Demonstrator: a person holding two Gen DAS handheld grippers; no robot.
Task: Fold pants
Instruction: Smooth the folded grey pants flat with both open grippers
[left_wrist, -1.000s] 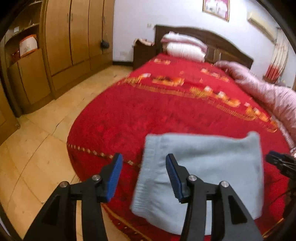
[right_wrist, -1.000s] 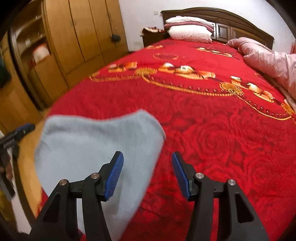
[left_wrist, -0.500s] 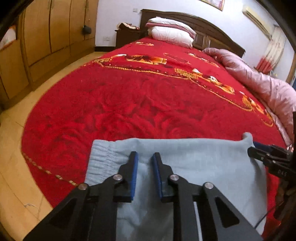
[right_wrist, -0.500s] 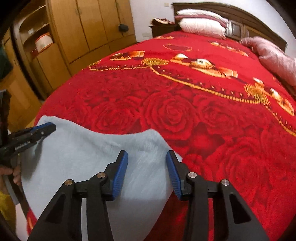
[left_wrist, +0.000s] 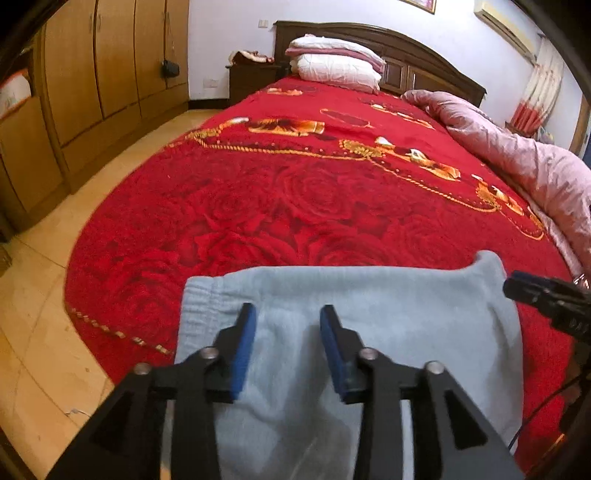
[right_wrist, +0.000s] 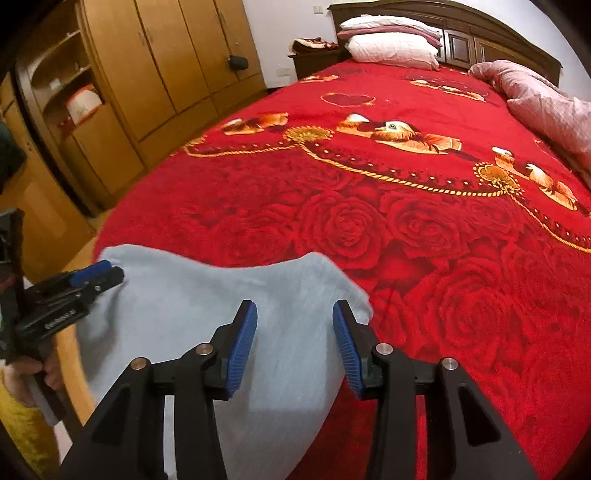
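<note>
Red bedspread (left_wrist: 295, 206) holds folded pants (left_wrist: 406, 314); left gripper (left_wrist: 288, 347) and right gripper (right_wrist: 295, 343), jaws apart, empty, should press flat gently.

The bed (left_wrist: 295, 206) wears a red rose-patterned blanket (right_wrist: 406, 229) — folded light-blue pants (left_wrist: 388, 314) lie at its foot, white pillows (left_wrist: 338, 68) by the headboard, a pink quilt (left_wrist: 517, 162) bunched right of them.

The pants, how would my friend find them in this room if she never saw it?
Look at the big bed with the red rose blanket. At its near edge, farthest from the pillows, lie the pants, folded flat. They are the only pale blue thing there, plain, with a gathered waistband on the left.
</note>
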